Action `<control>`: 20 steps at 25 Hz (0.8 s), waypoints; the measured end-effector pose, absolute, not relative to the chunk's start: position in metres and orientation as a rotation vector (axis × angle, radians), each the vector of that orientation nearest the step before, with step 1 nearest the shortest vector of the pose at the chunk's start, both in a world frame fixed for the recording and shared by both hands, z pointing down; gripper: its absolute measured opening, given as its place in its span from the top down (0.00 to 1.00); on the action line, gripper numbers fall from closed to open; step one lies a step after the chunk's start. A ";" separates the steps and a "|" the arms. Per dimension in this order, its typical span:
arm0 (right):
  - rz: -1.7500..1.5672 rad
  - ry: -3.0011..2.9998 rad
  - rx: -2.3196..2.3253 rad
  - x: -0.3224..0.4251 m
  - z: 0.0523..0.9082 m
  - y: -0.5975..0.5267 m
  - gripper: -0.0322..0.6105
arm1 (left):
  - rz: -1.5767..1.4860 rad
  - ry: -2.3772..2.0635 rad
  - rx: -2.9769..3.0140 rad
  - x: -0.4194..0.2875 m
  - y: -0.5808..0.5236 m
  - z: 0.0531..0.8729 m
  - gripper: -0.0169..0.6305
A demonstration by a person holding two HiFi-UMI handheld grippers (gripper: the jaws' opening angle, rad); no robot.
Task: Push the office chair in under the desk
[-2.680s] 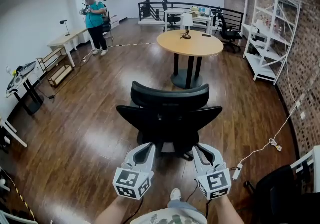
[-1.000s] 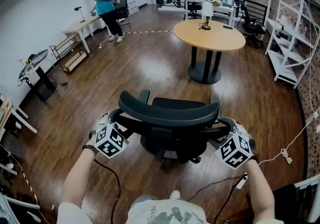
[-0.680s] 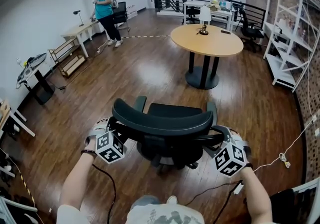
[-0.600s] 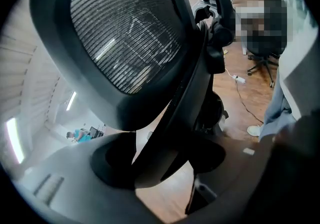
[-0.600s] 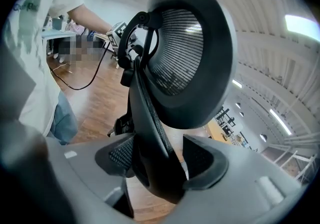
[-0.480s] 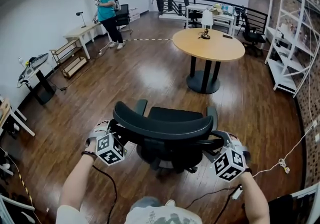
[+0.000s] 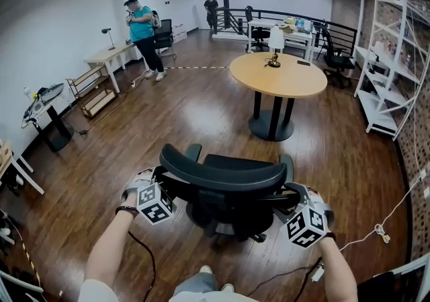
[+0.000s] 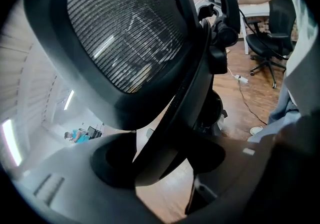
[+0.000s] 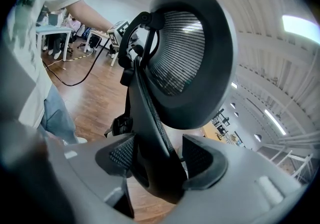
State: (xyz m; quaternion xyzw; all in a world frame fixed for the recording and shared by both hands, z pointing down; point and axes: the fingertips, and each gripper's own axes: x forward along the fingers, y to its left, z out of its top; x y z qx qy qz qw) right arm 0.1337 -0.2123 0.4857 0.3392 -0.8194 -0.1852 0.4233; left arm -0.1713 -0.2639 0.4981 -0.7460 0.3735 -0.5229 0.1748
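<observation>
Gripping chair back w/ both claws: left gripper and right gripper jaws just been closing onto its frame. Chair's mid-floor, well short of table, so most of push still left imo.

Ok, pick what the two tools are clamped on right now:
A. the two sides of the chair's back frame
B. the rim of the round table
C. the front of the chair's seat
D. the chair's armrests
A: the left tool and the right tool have just been closing, and each has a strut of the office chair back frame between its jaws, one on either side.
</observation>
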 end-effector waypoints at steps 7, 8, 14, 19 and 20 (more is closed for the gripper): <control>-0.446 -2.028 0.876 0.148 0.486 -0.254 0.52 | -1.459 1.031 -2.111 -0.156 -0.312 0.497 0.49; -0.440 -2.023 0.880 0.152 0.486 -0.260 0.52 | -1.457 1.024 -2.112 -0.153 -0.320 0.497 0.49; -0.413 -1.985 0.911 0.162 0.488 -0.303 0.52 | -1.446 0.966 -2.124 -0.141 -0.370 0.498 0.50; -0.412 -1.925 0.959 0.175 0.493 -0.339 0.52 | -1.439 0.923 -2.127 -0.128 -0.412 0.501 0.50; -0.414 -1.918 0.967 0.176 0.491 -0.344 0.52 | -1.438 0.912 -2.129 -0.127 -0.420 0.500 0.50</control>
